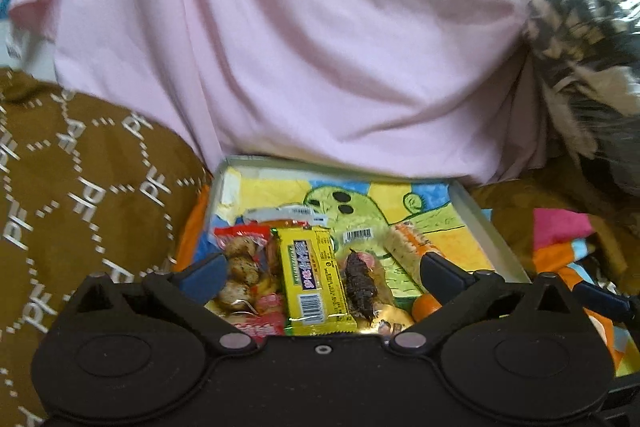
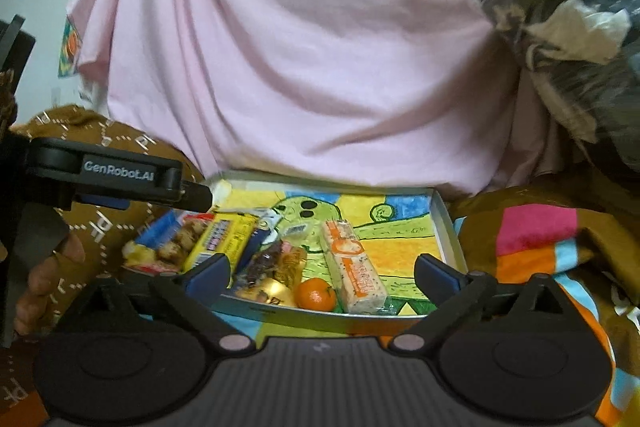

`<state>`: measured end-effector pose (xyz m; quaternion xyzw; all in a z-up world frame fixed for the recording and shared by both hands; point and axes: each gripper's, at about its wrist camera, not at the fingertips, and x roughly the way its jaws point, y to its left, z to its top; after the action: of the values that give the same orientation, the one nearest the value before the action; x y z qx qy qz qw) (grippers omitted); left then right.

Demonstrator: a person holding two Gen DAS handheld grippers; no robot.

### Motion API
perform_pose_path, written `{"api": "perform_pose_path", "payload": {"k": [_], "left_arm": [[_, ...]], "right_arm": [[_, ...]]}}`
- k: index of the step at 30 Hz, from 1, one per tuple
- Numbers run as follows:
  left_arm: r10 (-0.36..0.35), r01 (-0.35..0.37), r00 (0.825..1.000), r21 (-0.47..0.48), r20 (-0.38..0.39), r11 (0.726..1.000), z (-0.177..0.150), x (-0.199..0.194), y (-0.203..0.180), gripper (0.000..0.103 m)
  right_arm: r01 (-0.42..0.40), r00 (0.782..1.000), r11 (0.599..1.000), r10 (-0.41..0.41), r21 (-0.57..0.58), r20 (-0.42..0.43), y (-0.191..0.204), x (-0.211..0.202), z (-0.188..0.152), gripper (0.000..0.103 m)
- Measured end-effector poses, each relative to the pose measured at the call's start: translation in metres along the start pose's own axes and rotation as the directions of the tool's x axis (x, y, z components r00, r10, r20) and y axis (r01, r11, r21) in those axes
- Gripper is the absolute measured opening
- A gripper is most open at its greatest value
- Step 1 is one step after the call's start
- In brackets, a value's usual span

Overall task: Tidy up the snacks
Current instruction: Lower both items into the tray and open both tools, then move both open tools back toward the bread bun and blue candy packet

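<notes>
Pink draped cloth (image 1: 304, 39) fills the background above a brown patterned blanket (image 1: 80, 163), and on that bedding sits your shallow white-walled tray with a cartoon drawing on its floor (image 2: 442, 223). Both your left gripper (image 1: 326, 269) and right gripper (image 2: 322, 271) stand wide with nothing between the jaws. From the right wrist view, the snacks already lie side by side in the tray: a red packet of round brown snacks (image 2: 176, 243) at 9 o'clock, a yellow wrapped bar (image 2: 222, 239) beside it, a clear packet holding a dark dried snack (image 2: 272, 263), a small orange fruit (image 2: 316, 294), and an orange-and-white speckled bar (image 2: 354, 267) toward 3 o'clock. I'd judge the sorting nearly finished; only straightening remains.
</notes>
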<state>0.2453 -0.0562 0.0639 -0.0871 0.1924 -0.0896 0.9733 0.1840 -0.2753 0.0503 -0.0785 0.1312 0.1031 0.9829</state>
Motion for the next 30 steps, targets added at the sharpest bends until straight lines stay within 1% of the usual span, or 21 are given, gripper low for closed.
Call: {"api": "perform_pose_path", "payload": {"k": [7, 13, 16, 24, 30], "left_arm": [[0.023, -0.025, 0.999, 0.045, 0.049, 0.999, -0.014, -0.052, 0.008, 0.102], [0.057, -0.059, 0.998, 0.065, 0.034, 0.996, -0.036, -0.093, 0.024, 0.102], [0.081, -0.083, 0.996, 0.069, 0.02, 0.994, -0.049, -0.111, 0.035, 0.102], [0.121, -0.117, 0.992, 0.088, -0.044, 0.989, -0.081, -0.148, 0.054, 0.102], [0.126, -0.117, 0.987, 0.093, -0.096, 0.989, -0.1, -0.161, 0.061, 0.102]], "right_arm": [[-0.012, 0.999, 1.0, 0.011, 0.004, 0.05, 0.014, -0.044, -0.005, 0.103], [-0.035, 0.998, 0.999, 0.033, 0.027, 0.053, 0.026, -0.074, -0.012, 0.103], [-0.053, 0.998, 0.998, 0.053, 0.015, 0.047, 0.034, -0.087, -0.019, 0.103], [-0.098, 0.995, 0.995, 0.098, -0.013, -0.001, 0.06, -0.117, -0.04, 0.103], [-0.119, 0.99, 0.993, 0.118, -0.009, -0.083, 0.075, -0.129, -0.061, 0.103]]}}
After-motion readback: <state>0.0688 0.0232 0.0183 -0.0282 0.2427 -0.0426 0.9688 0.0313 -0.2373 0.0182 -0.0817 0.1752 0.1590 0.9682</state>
